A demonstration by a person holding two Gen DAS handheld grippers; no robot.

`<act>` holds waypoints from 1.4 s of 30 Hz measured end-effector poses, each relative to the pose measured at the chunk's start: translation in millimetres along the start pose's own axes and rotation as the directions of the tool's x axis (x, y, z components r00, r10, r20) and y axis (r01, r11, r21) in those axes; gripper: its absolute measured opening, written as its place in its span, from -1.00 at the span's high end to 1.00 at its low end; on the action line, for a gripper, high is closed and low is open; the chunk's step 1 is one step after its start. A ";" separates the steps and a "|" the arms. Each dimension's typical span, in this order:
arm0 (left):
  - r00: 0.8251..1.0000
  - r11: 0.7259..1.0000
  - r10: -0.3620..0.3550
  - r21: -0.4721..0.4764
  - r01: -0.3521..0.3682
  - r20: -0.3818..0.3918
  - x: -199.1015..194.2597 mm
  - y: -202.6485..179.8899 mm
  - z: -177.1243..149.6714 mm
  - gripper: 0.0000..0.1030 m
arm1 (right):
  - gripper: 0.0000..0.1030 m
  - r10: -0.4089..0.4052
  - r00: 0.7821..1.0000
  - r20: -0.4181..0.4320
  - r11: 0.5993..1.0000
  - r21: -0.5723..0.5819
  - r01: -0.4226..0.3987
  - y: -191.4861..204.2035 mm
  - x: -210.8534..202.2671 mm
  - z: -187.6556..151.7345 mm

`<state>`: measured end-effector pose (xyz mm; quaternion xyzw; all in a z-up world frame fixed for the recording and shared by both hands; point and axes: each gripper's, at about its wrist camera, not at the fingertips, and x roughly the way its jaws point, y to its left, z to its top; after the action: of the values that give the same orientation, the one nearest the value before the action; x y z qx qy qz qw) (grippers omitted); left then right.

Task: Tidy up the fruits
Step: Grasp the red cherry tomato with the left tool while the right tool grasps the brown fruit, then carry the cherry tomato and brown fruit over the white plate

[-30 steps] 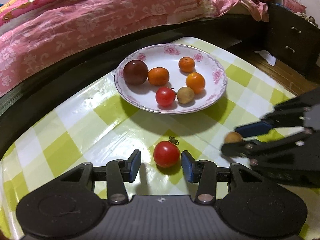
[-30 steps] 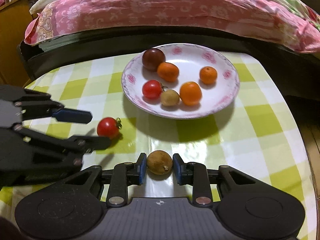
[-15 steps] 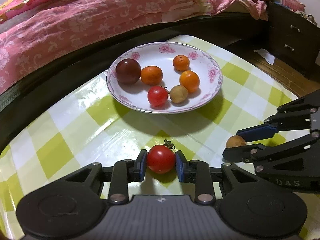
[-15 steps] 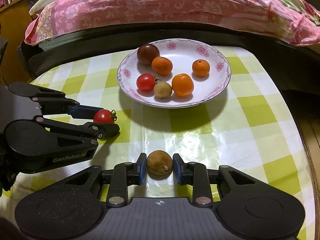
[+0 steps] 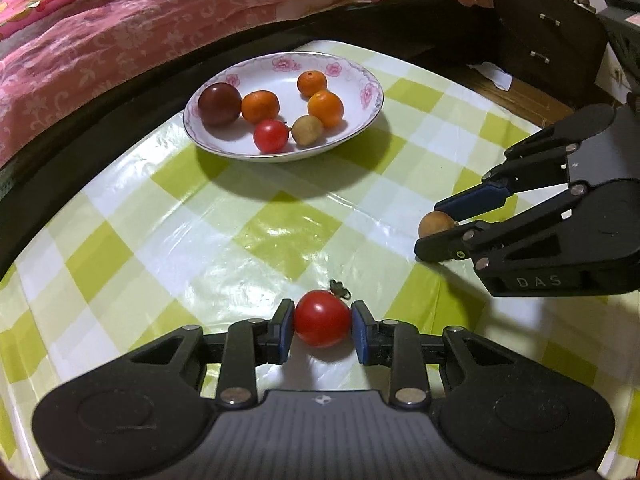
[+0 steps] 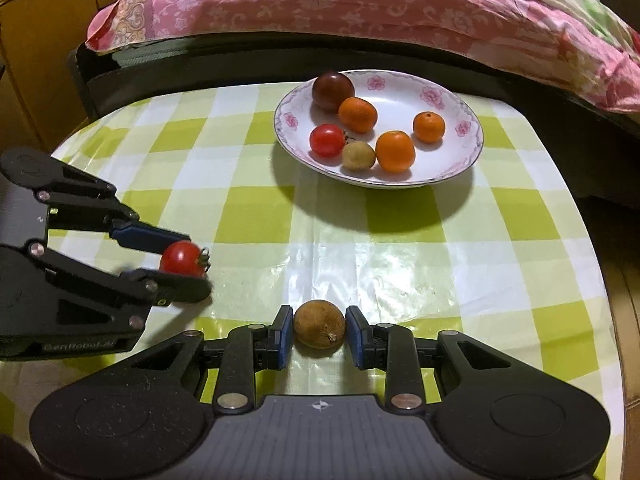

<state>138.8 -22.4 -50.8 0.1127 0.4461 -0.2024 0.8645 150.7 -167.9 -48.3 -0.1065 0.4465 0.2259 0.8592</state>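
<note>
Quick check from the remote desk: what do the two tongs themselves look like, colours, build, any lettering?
Both are matte black linkage frames with silver rivets and blue pads on the fingertips. The left tongs carry pale "GenRobot.AI" lettering on the side; the right tongs read "DAS". Each wide, ribbed base has round bosses and a small crosshair mark. No cables or sleeves show.

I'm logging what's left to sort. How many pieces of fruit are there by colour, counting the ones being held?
Red tomatoes: 2, one on the plate, one in the left tool
Orange fruits: 3
Brown fruits: 2, one on the plate, one in the right tool
Dark purple fruit: 1
Total: 8
</note>
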 end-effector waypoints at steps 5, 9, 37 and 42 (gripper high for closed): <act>1.000 1.000 0.000 0.007 0.000 0.014 -0.3 0.6 -3.4 0.22 | 0.50 0.013 1.000 0.017 1.000 0.000 -0.013 -1.9 -0.1 -2.3; 1.000 1.000 0.006 0.001 -0.006 0.029 -1.2 1.7 -5.6 0.15 | 0.51 0.021 0.999 0.026 1.000 0.002 -0.021 -3.0 -2.0 -4.8; 1.000 0.999 -0.009 -0.039 0.010 0.028 -5.5 1.2 -2.3 0.26 | 0.53 0.008 1.000 0.004 1.000 0.000 -0.008 1.5 -4.0 -2.6; 0.999 0.999 -0.007 -0.051 0.010 0.054 -9.5 1.8 7.0 0.26 | 0.53 0.017 1.000 0.017 1.000 0.016 -0.017 2.0 -7.4 2.1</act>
<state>139.7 -21.1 -39.1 0.0829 0.4282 -0.1976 0.8779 147.5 -167.5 -41.0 -0.0938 0.4421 0.2306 0.8617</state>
